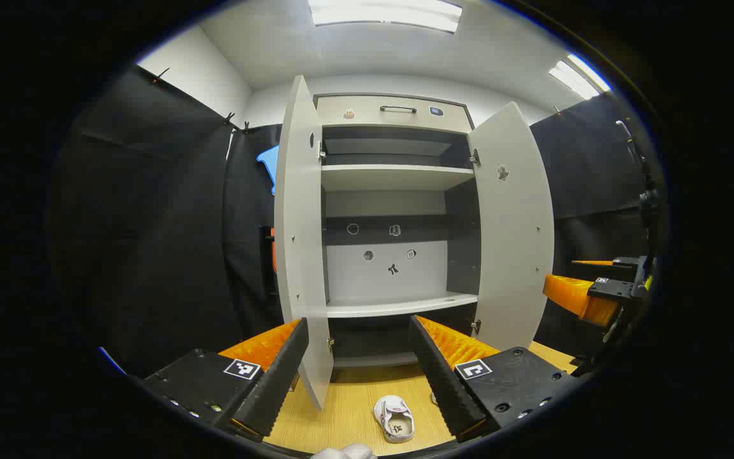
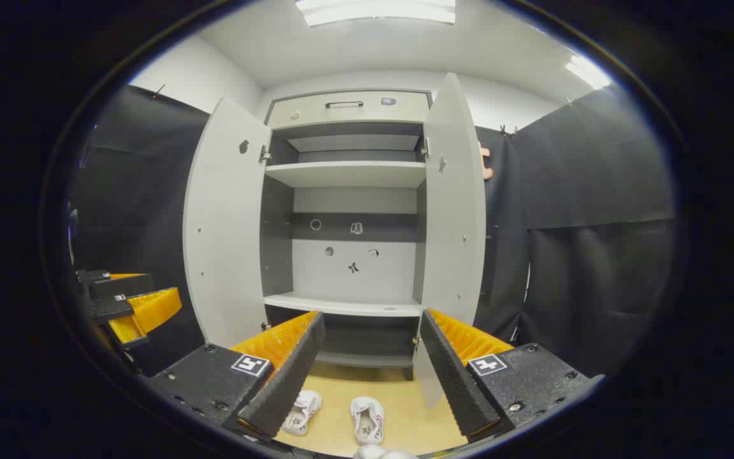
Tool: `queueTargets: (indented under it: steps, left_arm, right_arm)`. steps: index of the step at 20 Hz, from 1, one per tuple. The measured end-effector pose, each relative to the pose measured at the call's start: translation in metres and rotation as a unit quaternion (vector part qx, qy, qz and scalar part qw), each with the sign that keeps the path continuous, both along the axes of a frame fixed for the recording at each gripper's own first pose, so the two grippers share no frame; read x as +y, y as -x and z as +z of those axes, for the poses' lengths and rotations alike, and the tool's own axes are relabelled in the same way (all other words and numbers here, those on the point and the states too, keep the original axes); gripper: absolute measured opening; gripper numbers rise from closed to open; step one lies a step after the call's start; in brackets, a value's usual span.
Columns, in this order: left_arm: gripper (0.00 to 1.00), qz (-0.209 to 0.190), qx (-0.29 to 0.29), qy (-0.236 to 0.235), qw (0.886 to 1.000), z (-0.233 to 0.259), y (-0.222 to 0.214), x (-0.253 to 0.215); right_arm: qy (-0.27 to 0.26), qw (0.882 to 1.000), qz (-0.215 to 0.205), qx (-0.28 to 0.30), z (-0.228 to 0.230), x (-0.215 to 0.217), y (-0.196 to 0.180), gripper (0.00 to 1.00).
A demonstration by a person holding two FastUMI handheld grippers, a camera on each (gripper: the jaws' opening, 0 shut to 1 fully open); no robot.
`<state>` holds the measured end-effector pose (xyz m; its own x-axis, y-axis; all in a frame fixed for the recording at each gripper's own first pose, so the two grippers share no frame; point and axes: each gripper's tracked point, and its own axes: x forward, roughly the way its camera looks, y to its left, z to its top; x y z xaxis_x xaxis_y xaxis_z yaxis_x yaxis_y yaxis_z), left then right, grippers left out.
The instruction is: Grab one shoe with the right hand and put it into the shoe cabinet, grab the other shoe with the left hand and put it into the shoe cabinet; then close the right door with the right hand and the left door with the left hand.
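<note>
The tall grey shoe cabinet (image 1: 399, 178) (image 2: 354, 173) stands ahead with both doors swung wide. Its left door (image 1: 300, 242) (image 2: 223, 229) and right door (image 1: 515, 223) (image 2: 453, 210) flank bare shelves. Two small white shoes lie on the wooden floor in front: one shoe (image 1: 395, 417) (image 2: 367, 419) between the fingers' lines of sight, the other shoe (image 2: 302, 411) to its left. My left gripper (image 1: 358, 382) is open above the floor, holding nothing. My right gripper (image 2: 367, 376) is open too, above the pair. The other gripper shows at the edge of each view (image 1: 590, 296) (image 2: 131, 306).
Black cloth walls (image 1: 163, 223) (image 2: 596, 210) close in on both sides of the cabinet. A drawer with a handle (image 1: 397, 109) tops the cabinet. The wooden floor (image 1: 354, 395) runs up to the cabinet's base.
</note>
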<state>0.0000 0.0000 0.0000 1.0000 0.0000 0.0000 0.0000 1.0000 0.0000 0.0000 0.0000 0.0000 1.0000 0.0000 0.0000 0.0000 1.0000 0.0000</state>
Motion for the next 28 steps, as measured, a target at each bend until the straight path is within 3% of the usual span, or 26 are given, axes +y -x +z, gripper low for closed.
queueTargets:
  steps: [11,17,22,27,28]
  left_arm:
    - [0.95,-0.001,0.005,-0.003,1.0,-0.006,0.0,-0.002]
    - [0.95,0.003,0.01,-0.004,1.0,-0.01,0.002,0.002]
    - [0.95,0.012,0.02,-0.014,1.0,-0.017,0.007,0.009]
    - [0.95,0.022,0.026,-0.015,0.999,-0.023,0.008,0.015]
    - [0.94,0.023,0.028,-0.014,0.999,-0.023,0.008,0.015]
  right_arm:
    - [0.008,1.0,-0.004,0.01,-0.006,-0.005,0.001,0.99]
    - [0.019,0.996,0.003,0.091,-0.078,-0.003,-0.005,0.98]
    - [0.009,0.979,0.024,0.203,-0.177,0.003,0.003,0.98]
    - [-0.009,0.951,0.035,0.306,-0.26,0.015,0.002,0.95]
    - [-0.01,0.948,0.038,0.317,-0.273,0.018,-0.002,0.88]
